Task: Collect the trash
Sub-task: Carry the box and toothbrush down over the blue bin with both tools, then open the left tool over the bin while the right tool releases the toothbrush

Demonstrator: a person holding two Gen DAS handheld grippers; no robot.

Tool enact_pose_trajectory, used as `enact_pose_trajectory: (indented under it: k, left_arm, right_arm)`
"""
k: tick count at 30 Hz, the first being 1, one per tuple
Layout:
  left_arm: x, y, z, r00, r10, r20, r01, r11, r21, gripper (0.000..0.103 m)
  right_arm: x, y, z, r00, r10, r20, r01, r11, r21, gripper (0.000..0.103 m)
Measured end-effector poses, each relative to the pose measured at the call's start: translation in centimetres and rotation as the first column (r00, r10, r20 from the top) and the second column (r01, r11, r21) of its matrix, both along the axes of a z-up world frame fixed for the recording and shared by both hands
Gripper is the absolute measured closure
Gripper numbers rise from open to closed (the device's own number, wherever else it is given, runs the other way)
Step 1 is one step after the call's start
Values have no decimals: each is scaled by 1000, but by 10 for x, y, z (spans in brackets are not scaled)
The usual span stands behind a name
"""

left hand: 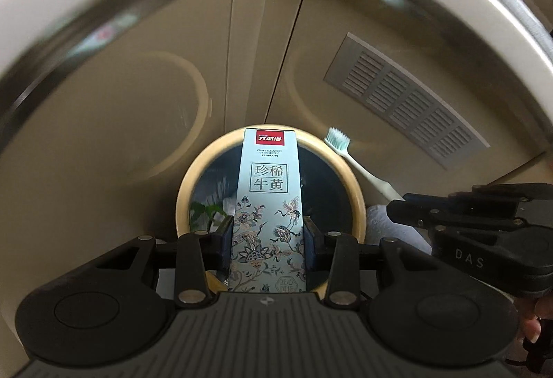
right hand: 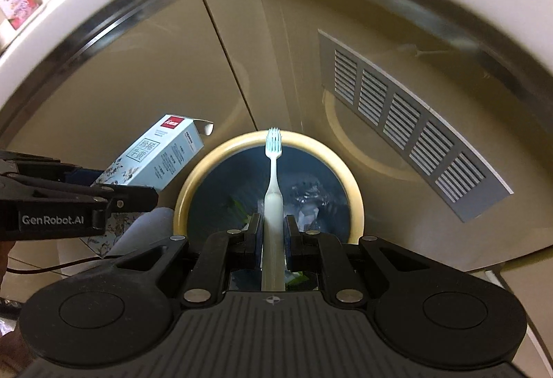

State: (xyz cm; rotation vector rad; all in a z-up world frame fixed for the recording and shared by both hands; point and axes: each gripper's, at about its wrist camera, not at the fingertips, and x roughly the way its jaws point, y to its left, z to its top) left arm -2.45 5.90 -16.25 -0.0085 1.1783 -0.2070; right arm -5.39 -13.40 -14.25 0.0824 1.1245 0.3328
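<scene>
Left wrist view: the left gripper [left hand: 269,239] pinches a pale blue toothpaste box [left hand: 269,205] printed with cranes and flowers, its pads pressed against the two long sides. The box hangs over the round trash bin [left hand: 357,205] — a cream rim around a dark inside, with green scraps at the bottom. At the right edge, the right gripper [left hand: 397,208] holds a toothbrush [left hand: 349,153] whose bristle head reaches past the bin's rim. Behind stands a beige cabinet with a grey vent grille [left hand: 408,104].

Right wrist view: the right gripper [right hand: 273,232] is clamped on the toothbrush [right hand: 273,181] handle, bristles pointing away, right above the bin [right hand: 356,191] opening. To the left, the left gripper [right hand: 138,198] carries the toothpaste box [right hand: 162,156] — end flap open — just beside the rim. The vent grille [right hand: 408,122] sits at the right.
</scene>
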Motion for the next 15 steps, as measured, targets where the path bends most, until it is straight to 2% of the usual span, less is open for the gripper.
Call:
enact_pose_trajectory:
  k: [8, 15]
  left_arm:
    - [35, -12, -42, 997, -6, -75, 11, 997, 75, 60]
    - [59, -18, -65, 993, -19, -120, 35, 991, 131, 59]
  right_arm:
    - [24, 9, -34, 998, 1, -69, -3, 1000, -28, 89]
    - [49, 24, -56, 996, 4, -95, -11, 997, -73, 89]
